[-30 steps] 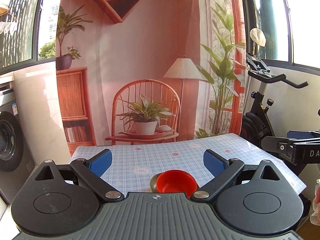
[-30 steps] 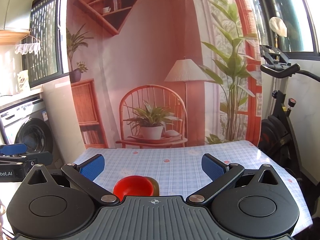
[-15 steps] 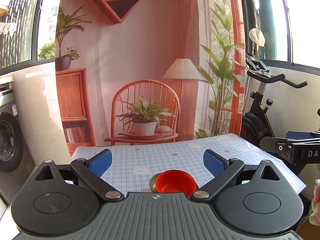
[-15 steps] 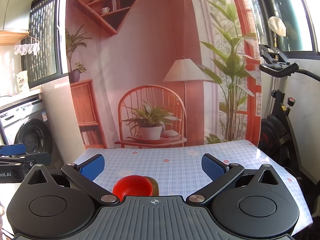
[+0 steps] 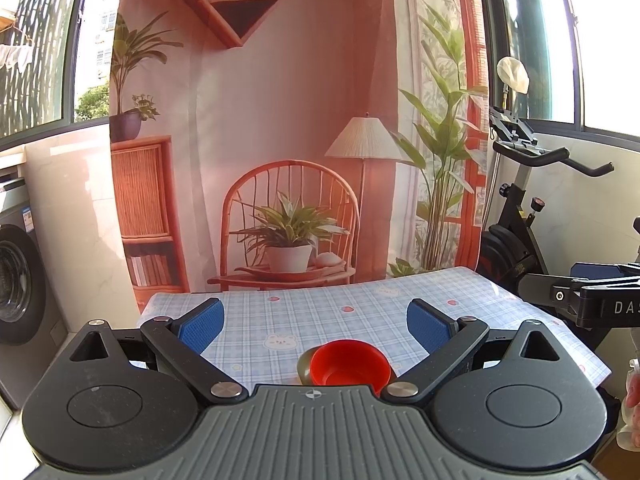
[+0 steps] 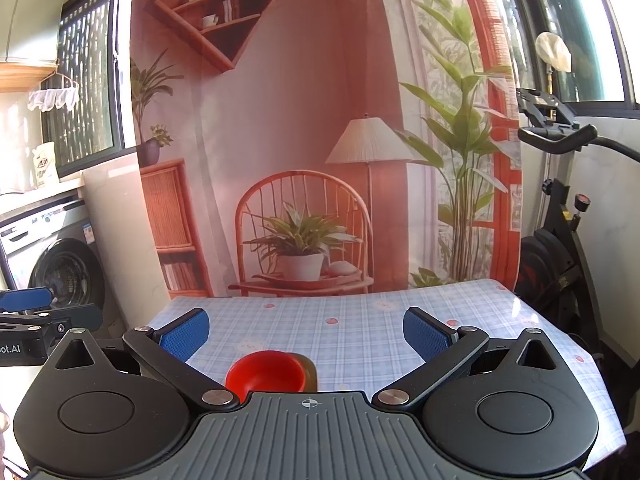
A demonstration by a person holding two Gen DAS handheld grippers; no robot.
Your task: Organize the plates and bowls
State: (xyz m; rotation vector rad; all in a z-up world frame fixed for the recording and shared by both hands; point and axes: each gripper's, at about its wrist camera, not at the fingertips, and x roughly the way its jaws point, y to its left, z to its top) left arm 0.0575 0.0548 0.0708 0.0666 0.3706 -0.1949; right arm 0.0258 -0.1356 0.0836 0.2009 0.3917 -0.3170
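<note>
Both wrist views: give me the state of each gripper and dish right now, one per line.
Left gripper: open, empty, above the table's near edge.
Right gripper: open, empty, beside the left one.
Red bowl: upright, empty, ungrasped.
Olive dish: behind the red bowl, mostly hidden; whether nested or just adjacent cannot be told.
Table: covered with a plaid cloth.

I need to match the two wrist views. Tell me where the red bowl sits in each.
Left wrist: red bowl low, right of centre, just above the gripper body.
Right wrist: red bowl low, left of centre, just above the gripper body.
Shared landmark: the olive dish behind the bowl.
</note>
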